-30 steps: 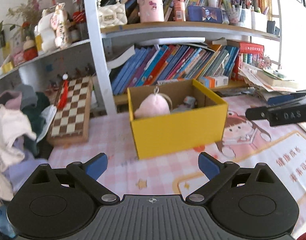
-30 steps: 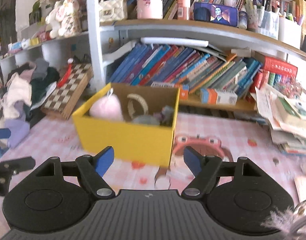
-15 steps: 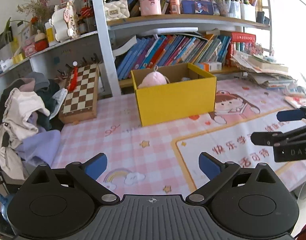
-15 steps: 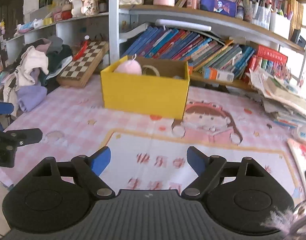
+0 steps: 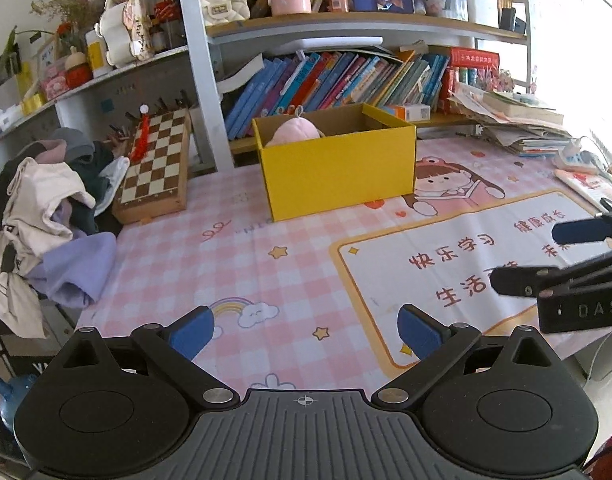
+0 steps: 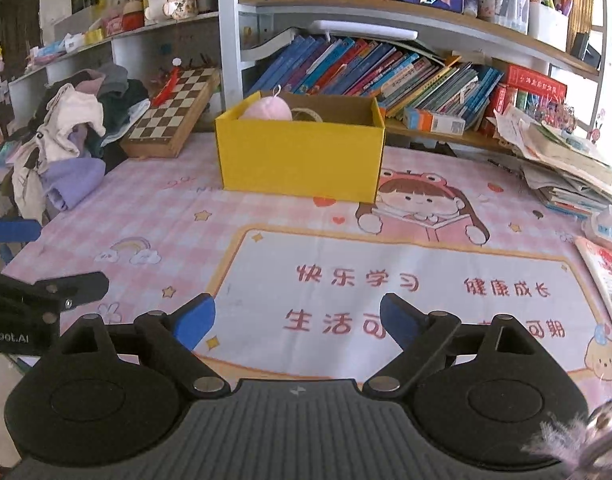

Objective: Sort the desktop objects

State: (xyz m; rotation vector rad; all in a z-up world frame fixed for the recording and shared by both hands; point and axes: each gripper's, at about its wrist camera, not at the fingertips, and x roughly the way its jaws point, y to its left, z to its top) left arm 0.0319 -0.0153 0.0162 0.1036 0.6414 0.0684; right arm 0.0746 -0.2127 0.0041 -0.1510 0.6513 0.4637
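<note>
Left wrist view: left gripper [image 5: 306, 330] low over pink checked desk mat [image 5: 242, 264], blue fingertips [image 5: 192, 330] spread wide, nothing between. Right gripper [image 6: 298, 320] likewise above the mat's white panel, jaws opening, gap bare. Yellow box [image 5: 337, 172] upright at the mat's far side, well apart from both grippers, just in front of a row of leaning books [image 5: 337, 80]. Inside, a pink plush ball [image 5: 292, 133] against the left wall; beside it, seen from the right wrist, perhaps a woven ring [image 6: 307, 115], mostly hidden. Chessboard [image 5: 156, 160] propped left of the box; heap of clothes [image 5: 46, 216] at the mat's left edge.
</note>
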